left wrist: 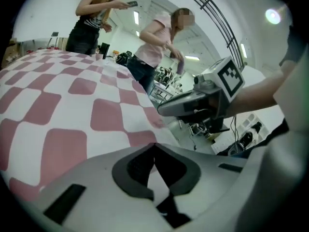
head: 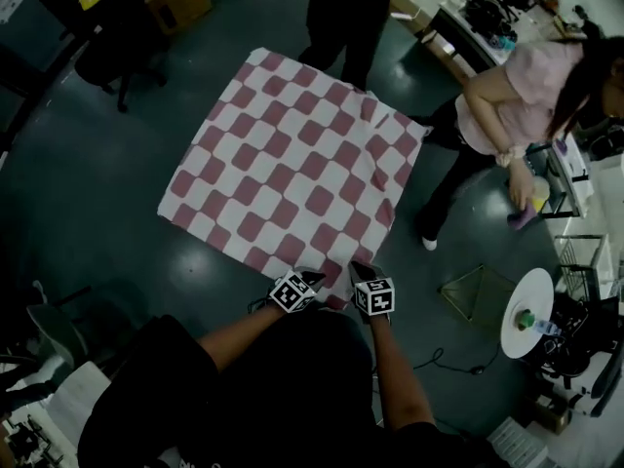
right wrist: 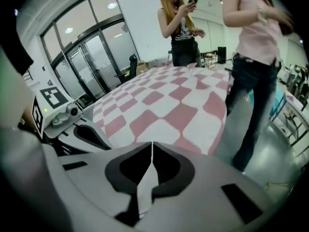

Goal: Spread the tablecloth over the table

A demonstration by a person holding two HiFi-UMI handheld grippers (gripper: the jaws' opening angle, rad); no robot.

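Head view: the cloth (head: 292,174) lies over the table and hides it. It is a square sheet checked in dull pink and white, and the pink squares have rounded corners. It is mostly flat, with a crease running down its right part. It sits cornerwise to the camera. At its near corner the left gripper (head: 312,278) and right gripper (head: 359,269) rest close together, tips on the hem. A person in black (head: 341,18) stands at the far corner and a person in pink (head: 507,105) bends at the right, clear of the cloth.

Left gripper view: the left gripper (left wrist: 154,146) has its jaws closed, with a white sliver of cloth pinched between the pads. Beyond them the cloth (left wrist: 72,91) stretches away smooth, its checks large near the camera. The right gripper (left wrist: 193,103) is just beside it, at the cloth's edge.

Right gripper view: the right gripper (right wrist: 152,149) also has its jaws pressed together on a strip of white cloth. The cloth (right wrist: 169,100) runs out taut ahead and drops off at its right edge. The left gripper (right wrist: 72,124) is just to the left.
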